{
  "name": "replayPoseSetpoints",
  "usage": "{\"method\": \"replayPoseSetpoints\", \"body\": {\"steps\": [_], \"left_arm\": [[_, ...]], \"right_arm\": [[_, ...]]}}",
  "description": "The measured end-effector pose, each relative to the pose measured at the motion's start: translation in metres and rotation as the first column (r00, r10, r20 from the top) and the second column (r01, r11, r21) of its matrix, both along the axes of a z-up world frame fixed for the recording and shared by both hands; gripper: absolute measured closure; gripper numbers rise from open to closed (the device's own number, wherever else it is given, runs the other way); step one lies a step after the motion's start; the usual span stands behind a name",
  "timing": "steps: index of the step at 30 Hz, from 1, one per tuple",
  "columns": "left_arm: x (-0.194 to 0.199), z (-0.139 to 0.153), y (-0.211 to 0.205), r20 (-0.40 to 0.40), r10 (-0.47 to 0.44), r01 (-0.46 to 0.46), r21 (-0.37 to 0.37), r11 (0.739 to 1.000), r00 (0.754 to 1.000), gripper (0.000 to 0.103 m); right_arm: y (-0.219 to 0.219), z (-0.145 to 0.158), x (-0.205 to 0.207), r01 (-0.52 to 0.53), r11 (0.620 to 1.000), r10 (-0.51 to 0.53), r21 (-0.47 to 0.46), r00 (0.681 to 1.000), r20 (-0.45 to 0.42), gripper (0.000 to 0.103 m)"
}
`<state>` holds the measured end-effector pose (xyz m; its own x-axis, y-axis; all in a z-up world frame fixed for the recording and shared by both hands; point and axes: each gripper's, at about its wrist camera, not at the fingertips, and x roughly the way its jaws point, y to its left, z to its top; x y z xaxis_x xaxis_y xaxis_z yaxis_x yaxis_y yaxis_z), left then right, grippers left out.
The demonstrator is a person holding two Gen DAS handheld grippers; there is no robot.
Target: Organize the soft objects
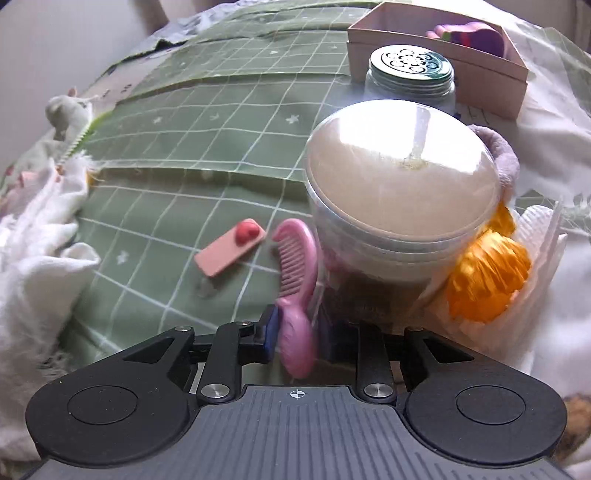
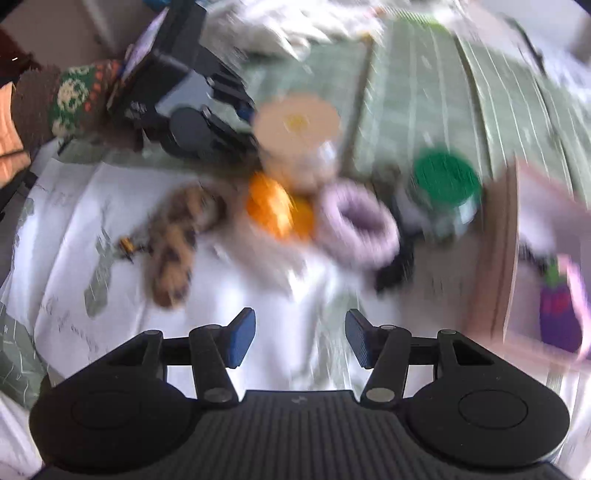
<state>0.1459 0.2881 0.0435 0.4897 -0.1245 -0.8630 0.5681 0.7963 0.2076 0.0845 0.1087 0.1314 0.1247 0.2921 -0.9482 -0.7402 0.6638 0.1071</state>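
My left gripper [image 1: 297,334] is shut on the handle of a pink comb [image 1: 297,269], whose teeth point up beside a clear lidded tub [image 1: 400,192]. An orange scrunchie [image 1: 487,275] and a lilac scrunchie [image 1: 506,155] lie right of the tub. My right gripper [image 2: 299,338] is open and empty above white cloth. In its blurred view lie a leopard-print scrunchie [image 2: 173,240], the orange scrunchie [image 2: 277,210] and the lilac scrunchie [image 2: 360,223]. The left gripper [image 2: 192,103] shows at upper left there.
A pink cardboard box [image 1: 439,62] holds a purple soft toy [image 1: 476,35] at the back right. A green-lidded jar [image 1: 412,77] stands before it. A pink hair clip [image 1: 231,251] lies on the green checked cloth [image 1: 184,155]. White fabric [image 1: 33,240] bunches at left.
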Motion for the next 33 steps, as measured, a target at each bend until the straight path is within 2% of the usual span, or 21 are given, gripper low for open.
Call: {"method": "replayPoseSetpoints", "body": {"steps": [2,4,5,8,10,13,18,23,26,29,31,33], "left_arm": [[0.004,0.001,0.004,0.01,0.04,-0.04,-0.043,0.998,0.999,0.073],[0.007,0.001,0.009,-0.012,0.092,-0.092,-0.086,0.992,0.996,0.075],[0.006,0.002,0.012,-0.027,0.111,-0.114,-0.101,0.988,0.993,0.079],[-0.007,0.007,0.025,-0.043,0.151,-0.155,-0.117,0.981,0.988,0.08],[-0.023,0.011,0.038,-0.052,0.234,-0.239,-0.137,0.961,0.971,0.08],[-0.054,0.015,0.057,-0.059,0.335,-0.34,-0.139,0.93,0.94,0.08],[-0.105,0.017,0.082,-0.094,0.41,-0.418,-0.094,0.904,0.907,0.08],[-0.136,0.017,0.095,-0.13,0.454,-0.468,-0.11,0.877,0.882,0.08],[-0.143,0.016,0.095,-0.131,0.448,-0.462,-0.117,0.879,0.884,0.08],[-0.143,0.015,0.095,-0.136,0.458,-0.473,-0.119,0.873,0.879,0.08],[-0.143,0.014,0.096,-0.146,0.486,-0.504,-0.131,0.854,0.862,0.08],[-0.141,0.01,0.098,-0.154,0.527,-0.547,-0.156,0.822,0.836,0.08]], "right_arm": [[-0.011,-0.008,-0.008,0.013,0.999,-0.013,-0.031,1.0,-0.004,0.049],[-0.015,-0.015,-0.016,0.007,0.998,-0.006,-0.067,1.0,0.012,0.049],[-0.014,-0.019,-0.02,-0.002,0.997,0.004,-0.081,1.0,0.022,0.049],[0.002,-0.021,-0.029,-0.059,0.993,0.067,-0.099,0.994,0.085,0.049],[0.017,-0.018,-0.032,-0.098,0.991,0.11,-0.089,0.985,0.134,0.049],[0.04,-0.01,-0.032,-0.155,0.987,0.158,-0.032,0.975,0.156,0.049],[0.086,-0.006,-0.022,-0.172,0.982,0.166,0.079,0.983,0.082,0.049],[0.129,-0.02,-0.017,-0.158,0.983,0.157,0.095,0.987,0.021,0.049],[0.152,-0.031,-0.006,-0.064,0.994,0.066,0.085,0.997,-0.026,0.049],[0.17,-0.047,0.009,0.044,0.998,-0.039,0.05,0.995,-0.096,0.049],[0.179,-0.061,0.018,0.093,0.995,-0.088,0.022,0.985,-0.147,0.049],[0.186,-0.068,0.02,0.125,0.992,-0.124,-0.007,0.979,-0.163,0.047]]}}
